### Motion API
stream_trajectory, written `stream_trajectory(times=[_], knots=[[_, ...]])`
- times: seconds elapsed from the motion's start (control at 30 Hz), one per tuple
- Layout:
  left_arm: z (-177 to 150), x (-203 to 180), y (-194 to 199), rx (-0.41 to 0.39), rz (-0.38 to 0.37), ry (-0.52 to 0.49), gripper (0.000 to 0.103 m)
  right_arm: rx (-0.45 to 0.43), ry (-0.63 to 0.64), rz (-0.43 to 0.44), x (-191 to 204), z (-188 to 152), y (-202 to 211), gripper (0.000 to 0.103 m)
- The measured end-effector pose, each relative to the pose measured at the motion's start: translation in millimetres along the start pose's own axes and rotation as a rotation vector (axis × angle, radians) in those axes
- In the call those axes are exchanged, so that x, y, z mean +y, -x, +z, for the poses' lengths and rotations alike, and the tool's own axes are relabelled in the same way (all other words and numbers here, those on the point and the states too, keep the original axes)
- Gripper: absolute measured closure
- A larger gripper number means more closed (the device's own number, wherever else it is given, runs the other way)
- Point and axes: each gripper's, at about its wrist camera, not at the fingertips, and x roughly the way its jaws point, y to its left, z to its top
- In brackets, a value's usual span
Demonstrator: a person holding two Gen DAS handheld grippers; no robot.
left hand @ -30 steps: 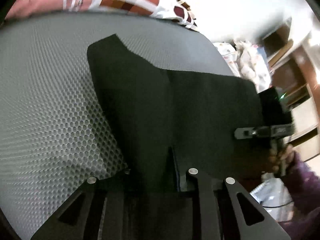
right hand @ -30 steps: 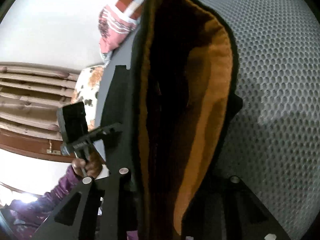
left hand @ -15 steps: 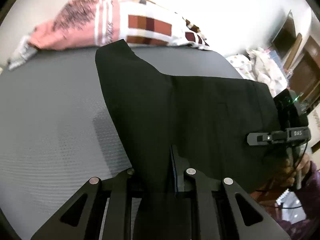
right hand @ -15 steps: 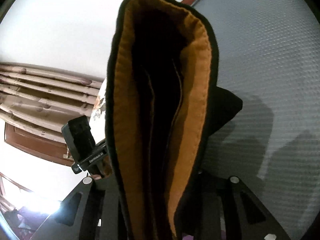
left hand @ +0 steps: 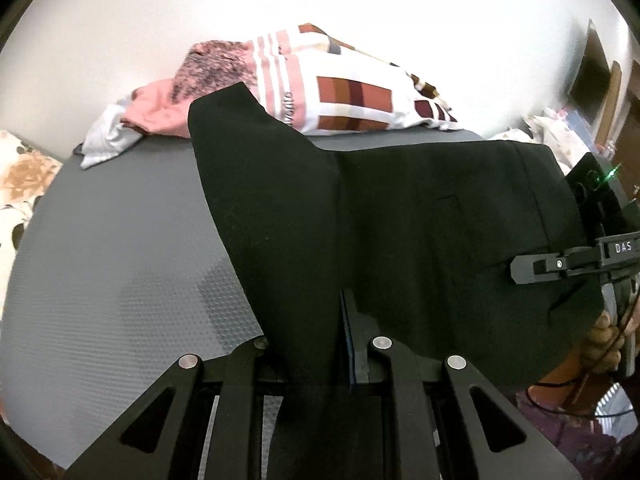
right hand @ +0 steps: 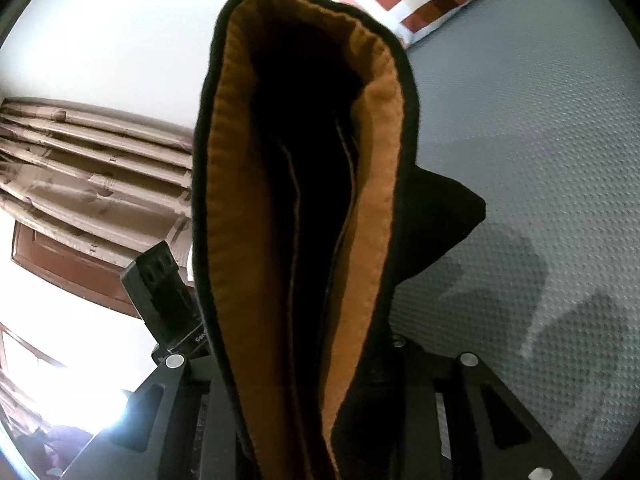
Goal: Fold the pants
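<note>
Change: The black pants point(left hand: 400, 232) were lifted higher than a second before. More of the white wall point(left hand: 320, 20) was seen behind them in the left wrist view, and less of the grey mat point(left hand: 120, 260).
Change in right view: The open waistband point(right hand: 304, 160) with its orange lining was raised against the wall, and more of the mat was seen under it than before.
Where the pants were: They were held up in the air above the grey mat, stretched between the two tools. One pointed corner stuck up near the striped cloth point(left hand: 340, 92). No part was seen resting on the mat, but the lower part of the pants was hidden.
Left gripper point(left hand: 320, 364): Its fingers were closed tight on a fold of the black pants.
Right gripper point(right hand: 320, 364): Its fingers were closed on the thick waistband end, with cloth filling the space between them.
Meaning for the task: It was judged that the pants were being carried over to be laid down, so the fold was not done yet. A flat fold could only be made once the cloth was set down on the mat.
Writing, right tool: The white letters "DAS" point(left hand: 623, 247) were read on the right tool, seen from the left wrist. A small green light point(left hand: 611, 174) glowed on it.
Writing, cloth: Some grey letters were printed on the striped cloth, but they were too blurred to be read.
Writing, left tool: A small label was seen on the left tool in the right wrist view, but it could not be read.
</note>
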Motion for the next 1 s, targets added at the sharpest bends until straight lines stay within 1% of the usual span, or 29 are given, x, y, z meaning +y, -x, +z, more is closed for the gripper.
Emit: stream_trajectory(times=[0.1,0.13,0.27,0.37,0.43,0.57,0.6,0.67,0.7,0.77,0.83,0.87,1.0], knots=[[1.4,8.0,3.0,-0.012,0.020,0.006,0.087,0.009,0.009,0.003,4.0,2.9,-7.2,0.077],[1.8,10.7,3.6,-0.015,0.025,0.009,0.087,0.011,0.011,0.005,1.0,-5.7,-2.2,0.077],[4.3,20.5,4.6,-0.026,0.047,0.018,0.087,0.019,0.017,0.009,5.3,1.7,-10.1,0.077],[5.7,27.5,5.8,-0.034,0.067,0.021,0.087,0.024,0.024,0.011,0.9,8.0,-11.6,0.077],[6.8,33.0,6.7,-0.041,0.078,0.026,0.087,0.027,0.026,0.016,-8.7,14.6,-7.6,0.077],[9.8,43.6,7.0,-0.048,0.094,0.036,0.087,0.033,0.030,0.020,-8.3,19.8,-16.2,0.077],[10.8,46.3,6.9,-0.050,0.098,0.039,0.087,0.036,0.033,0.023,-14.0,17.3,-5.7,0.077],[12.8,51.1,6.5,-0.054,0.107,0.040,0.087,0.040,0.034,0.026,-23.7,21.6,1.9,0.077],[13.9,53.2,6.5,-0.056,0.111,0.040,0.087,0.041,0.035,0.027,-23.7,16.2,5.9,0.077],[16.7,58.0,6.6,-0.062,0.120,0.042,0.087,0.045,0.037,0.029,-30.5,18.3,9.6,0.077],[19.2,64.0,6.4,-0.069,0.129,0.047,0.087,0.049,0.039,0.030,-31.6,20.7,9.0,0.077],[20.6,66.6,5.7,-0.071,0.132,0.049,0.087,0.050,0.042,0.029,-24.8,19.1,7.9,0.077],[26.6,79.2,3.2,-0.079,0.148,0.061,0.087,0.057,0.054,0.029,-21.0,29.8,5.3,0.077]])
